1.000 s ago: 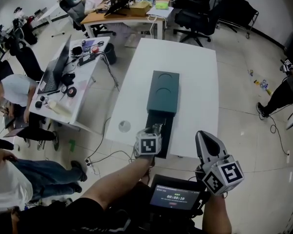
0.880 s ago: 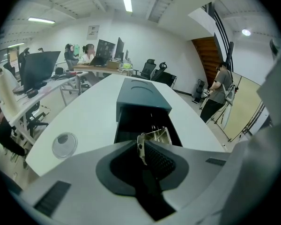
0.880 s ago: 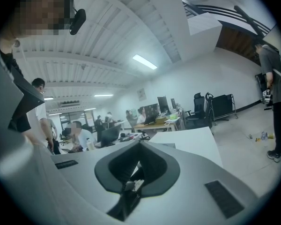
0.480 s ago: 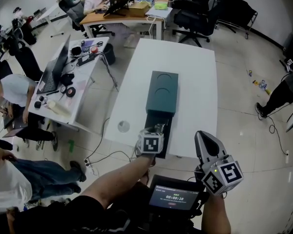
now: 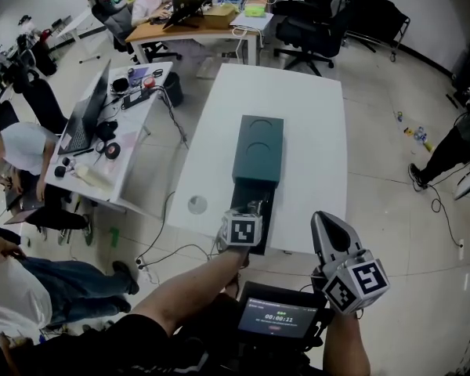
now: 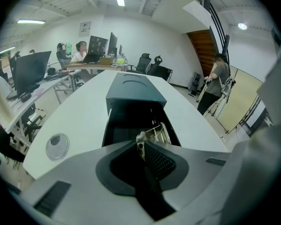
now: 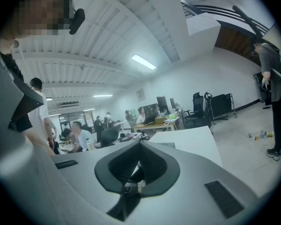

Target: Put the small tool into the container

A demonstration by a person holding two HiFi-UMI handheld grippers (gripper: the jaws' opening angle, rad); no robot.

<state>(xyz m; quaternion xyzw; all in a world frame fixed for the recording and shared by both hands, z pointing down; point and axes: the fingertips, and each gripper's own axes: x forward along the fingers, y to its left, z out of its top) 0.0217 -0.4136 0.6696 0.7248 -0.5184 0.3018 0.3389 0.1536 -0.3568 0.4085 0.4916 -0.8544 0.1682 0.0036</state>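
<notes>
The white table (image 5: 298, 108) carries a dark green container (image 5: 260, 147) set lengthwise, with its black drawer (image 5: 267, 219) pulled out toward the table's near edge. The left gripper (image 5: 251, 208) is positioned over the near end of the open drawer, marker cube facing up. In the left gripper view, the left gripper (image 6: 147, 146) has its jaws closed on the small tool (image 6: 153, 134), a bright metal piece with a visible spring; the ribbed inner pad of one jaw presses against it. The small tool (image 5: 256, 206) sits above the drawer opening, toward its right side wall, held in the jaws; contact with the drawer floor cannot be determined. The drawer (image 6: 126, 125) interior shows dark, and the container (image 6: 135, 92) body lies directly behind it on the table (image 6: 79, 111). A round grey cable cap (image 6: 57, 146) is set into the table surface to the left of the drawer, also visible in the head view (image 5: 197, 204). The right gripper (image 5: 321, 216) is held off the table's near edge, to the right of the drawer and well apart from it. In the right gripper view, the right gripper (image 7: 133, 172) has its jaws together with nothing between them, pointing out across the office.
</notes>
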